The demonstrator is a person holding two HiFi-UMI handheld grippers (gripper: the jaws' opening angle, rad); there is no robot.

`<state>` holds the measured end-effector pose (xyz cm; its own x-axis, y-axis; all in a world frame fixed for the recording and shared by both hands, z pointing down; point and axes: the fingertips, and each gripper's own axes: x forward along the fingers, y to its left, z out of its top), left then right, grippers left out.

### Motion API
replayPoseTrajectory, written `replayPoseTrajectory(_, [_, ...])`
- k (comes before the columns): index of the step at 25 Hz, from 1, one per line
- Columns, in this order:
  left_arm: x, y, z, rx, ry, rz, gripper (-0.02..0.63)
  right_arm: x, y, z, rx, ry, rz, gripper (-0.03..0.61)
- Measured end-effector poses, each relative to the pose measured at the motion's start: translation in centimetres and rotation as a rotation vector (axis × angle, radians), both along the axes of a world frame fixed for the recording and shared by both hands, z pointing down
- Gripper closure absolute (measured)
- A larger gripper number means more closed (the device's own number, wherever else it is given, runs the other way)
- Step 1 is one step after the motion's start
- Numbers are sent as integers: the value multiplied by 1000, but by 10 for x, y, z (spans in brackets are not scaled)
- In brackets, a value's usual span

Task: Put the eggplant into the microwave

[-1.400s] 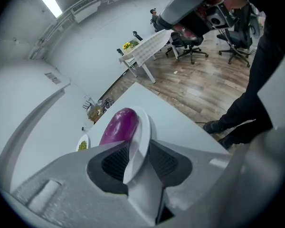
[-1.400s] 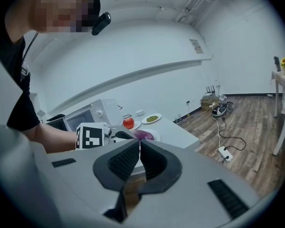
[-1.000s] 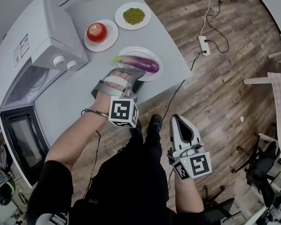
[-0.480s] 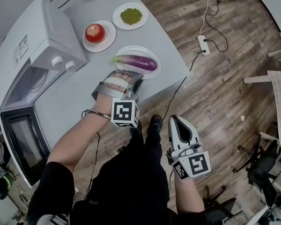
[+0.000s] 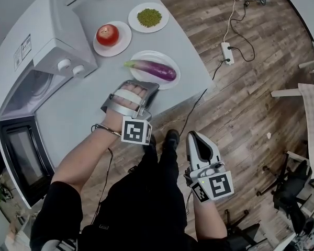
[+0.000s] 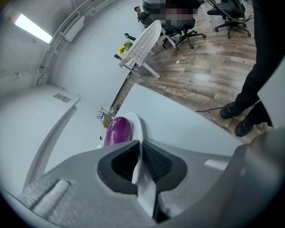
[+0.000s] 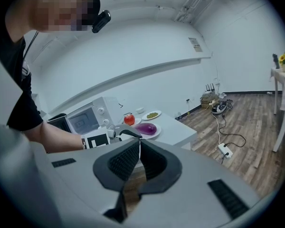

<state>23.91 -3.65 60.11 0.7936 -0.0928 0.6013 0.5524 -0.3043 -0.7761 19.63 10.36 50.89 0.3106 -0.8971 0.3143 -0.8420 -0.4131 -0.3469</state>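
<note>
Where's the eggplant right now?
In the head view, the eggplant lies on a white plate near the table's right edge, right of the open microwave and nearer the person than the tomato.

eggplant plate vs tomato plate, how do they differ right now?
The eggplant plate sits near the table's front edge; the tomato plate is farther back, beside the microwave. The left gripper has just been closing on the eggplant plate's rim, which sits between its jaws; nothing touches the tomato plate. The eggplant plate looks larger. Both are white, each carrying one item.
</note>
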Motion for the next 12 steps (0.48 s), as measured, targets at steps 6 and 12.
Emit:
replayPoseTrajectory(6, [0,0,-9,53,88,34,594,-8,-3,9,-10,-4,-18,560])
replayPoseTrajectory(12, [-4,-2,-11,100,150,47,597,-13,-6,17,-22,-4,-37,560])
